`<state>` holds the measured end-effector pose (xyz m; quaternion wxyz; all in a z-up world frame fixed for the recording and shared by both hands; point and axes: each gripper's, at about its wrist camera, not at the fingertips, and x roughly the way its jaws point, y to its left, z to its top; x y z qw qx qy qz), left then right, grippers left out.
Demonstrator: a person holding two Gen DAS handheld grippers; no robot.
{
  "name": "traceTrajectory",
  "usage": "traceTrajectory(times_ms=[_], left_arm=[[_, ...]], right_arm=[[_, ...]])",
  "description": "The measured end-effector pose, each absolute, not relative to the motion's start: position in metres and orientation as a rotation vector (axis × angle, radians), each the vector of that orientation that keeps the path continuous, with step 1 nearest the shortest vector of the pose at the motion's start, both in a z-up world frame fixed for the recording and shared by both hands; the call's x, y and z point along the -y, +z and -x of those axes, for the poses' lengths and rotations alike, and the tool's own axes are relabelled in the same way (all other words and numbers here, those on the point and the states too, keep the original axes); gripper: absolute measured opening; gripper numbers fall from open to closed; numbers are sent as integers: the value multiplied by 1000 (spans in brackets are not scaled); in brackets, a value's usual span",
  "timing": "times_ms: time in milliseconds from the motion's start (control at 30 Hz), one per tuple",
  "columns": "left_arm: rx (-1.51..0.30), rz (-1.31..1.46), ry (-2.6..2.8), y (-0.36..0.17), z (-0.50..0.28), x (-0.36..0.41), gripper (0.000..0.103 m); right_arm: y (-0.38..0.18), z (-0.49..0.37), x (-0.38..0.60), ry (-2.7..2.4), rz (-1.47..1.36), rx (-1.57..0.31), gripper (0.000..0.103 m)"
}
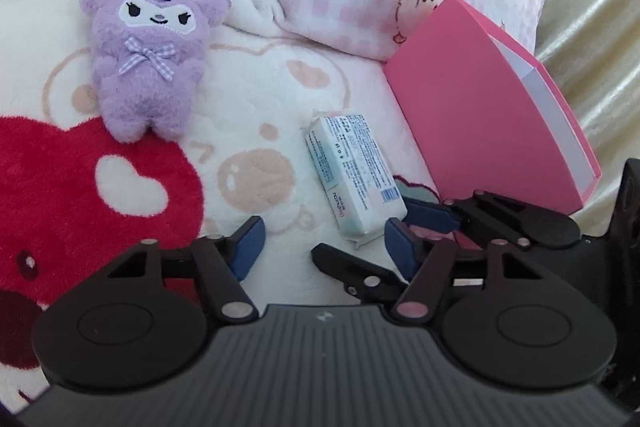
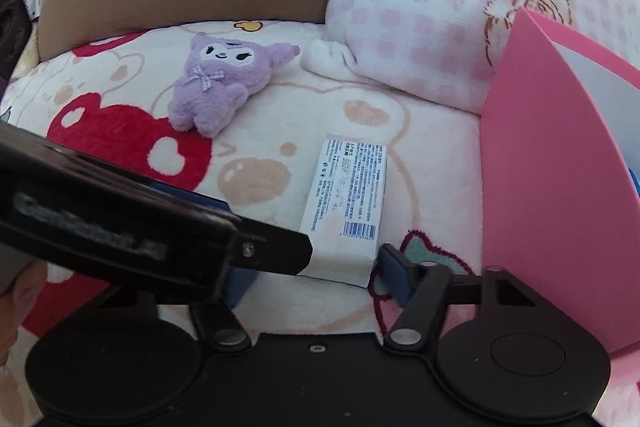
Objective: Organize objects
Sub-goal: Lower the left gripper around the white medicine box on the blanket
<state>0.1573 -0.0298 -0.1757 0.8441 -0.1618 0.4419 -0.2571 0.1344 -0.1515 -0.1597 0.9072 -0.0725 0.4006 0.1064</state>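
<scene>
Grippers low over the fleecy cartoon-print blanket (image 1: 256, 99): left gripper (image 1: 324, 247) spread, nothing pinched. Right gripper (image 2: 316, 277) straddles the white printed wipes packet (image 2: 346, 203); contact unclear, its left finger hidden. Fluffy purple plush doll (image 1: 146, 61) lies apart.

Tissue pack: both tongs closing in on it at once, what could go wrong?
1. The left tongs and right tongs crowd the same end of the tissue pack; fingers may collide.
2. The soft blanket may let the pack sink or slide.
3. The pink box stands close by; a swing could knock it.
</scene>
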Motion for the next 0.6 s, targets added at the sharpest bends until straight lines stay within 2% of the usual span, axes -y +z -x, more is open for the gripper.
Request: traceTrajectory(times_ms=[67, 100, 233, 300, 600], left_arm=[[-933, 394, -547, -178, -159, 28, 60], [-933, 408, -548, -178, -160, 27, 53], [-926, 411, -547, -180, -159, 28, 46], [-926, 410, -548, -179, -159, 28, 37], [-1007, 357, -606, -175, -156, 38, 36]], right_arm=[[-158, -136, 151, 230, 150, -834, 56], [-157, -137, 152, 235, 143, -839, 50], [-157, -136, 150, 244, 155, -839, 49], [-157, -134, 149, 248, 171, -832, 49], [-155, -121, 145, 272, 189, -827, 48]])
